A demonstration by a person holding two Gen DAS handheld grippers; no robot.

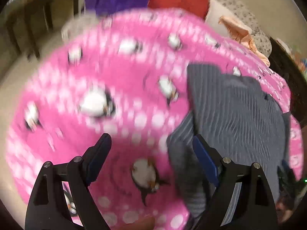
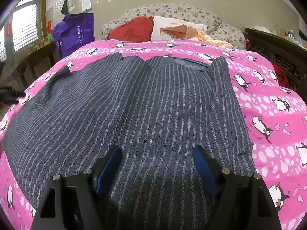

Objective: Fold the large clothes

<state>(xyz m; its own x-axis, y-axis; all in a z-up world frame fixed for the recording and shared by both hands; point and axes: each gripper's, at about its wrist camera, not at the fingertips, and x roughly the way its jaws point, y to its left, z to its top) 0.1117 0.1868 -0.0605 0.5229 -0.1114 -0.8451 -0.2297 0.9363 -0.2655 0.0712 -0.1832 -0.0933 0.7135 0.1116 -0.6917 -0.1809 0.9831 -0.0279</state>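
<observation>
Lying spread flat on the pink penguin bedcover [image 2: 268, 99]: a grey pinstriped garment [image 2: 134, 105], its collar end pointing toward the red cushion [image 2: 132, 30] and the peach cloth [image 2: 191, 31] at the head of the bed. Hovering over the near part of the garment: the right gripper [image 2: 157, 164], jaws standing wide, nothing between them but the fabric below, apparently not pinching it. Hanging beyond the bedcover's far left corner: a purple bag [image 2: 76, 32]. Showing heavy blur in the left wrist view: the left gripper [image 1: 151, 149], jaws spread wide and gripping nothing, hanging over the bedcover [image 1: 115, 88] just left of the garment's edge [image 1: 236, 107], probably not touching either. Folding not yet visible anywhere on the garment.
</observation>
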